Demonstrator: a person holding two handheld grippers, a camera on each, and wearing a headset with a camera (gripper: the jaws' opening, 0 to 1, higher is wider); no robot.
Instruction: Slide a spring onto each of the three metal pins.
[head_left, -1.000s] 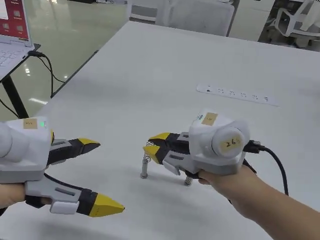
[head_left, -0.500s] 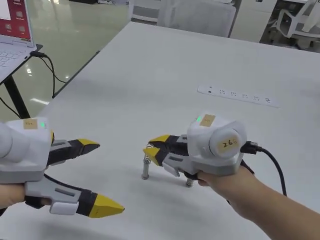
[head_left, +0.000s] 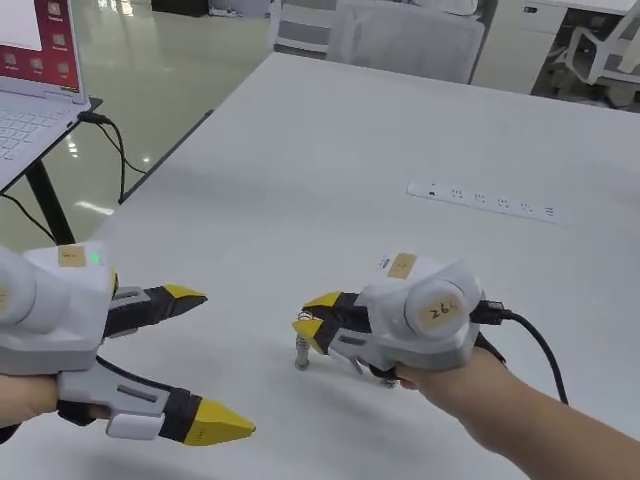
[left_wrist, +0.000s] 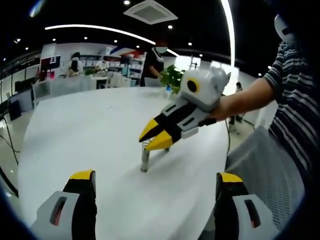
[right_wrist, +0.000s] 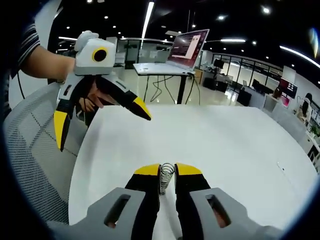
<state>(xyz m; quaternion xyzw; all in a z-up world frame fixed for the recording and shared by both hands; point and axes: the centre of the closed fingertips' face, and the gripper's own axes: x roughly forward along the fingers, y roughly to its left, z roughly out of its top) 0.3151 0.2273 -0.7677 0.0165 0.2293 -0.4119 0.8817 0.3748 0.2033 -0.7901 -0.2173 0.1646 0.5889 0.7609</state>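
The right gripper (head_left: 310, 322) has its yellow-tipped jaws drawn nearly together on a small silver coil spring (right_wrist: 166, 175), pinching it by its sides. The spring sits at the top of an upright grey metal pin (head_left: 301, 353) standing on the white table (head_left: 350, 150). Whether the coil has already passed over the pin's tip cannot be told. The left gripper (head_left: 212, 360) hovers well apart to the left, jaws spread wide, holding nothing. Hazards, as judged from here: the pin appears free-standing and unsupported, so any sideways push from the spring may tip it. A coil held off-axis may catch on the pin's tip and buckle. Releasing before the spring is seated may let it jump away across the table.
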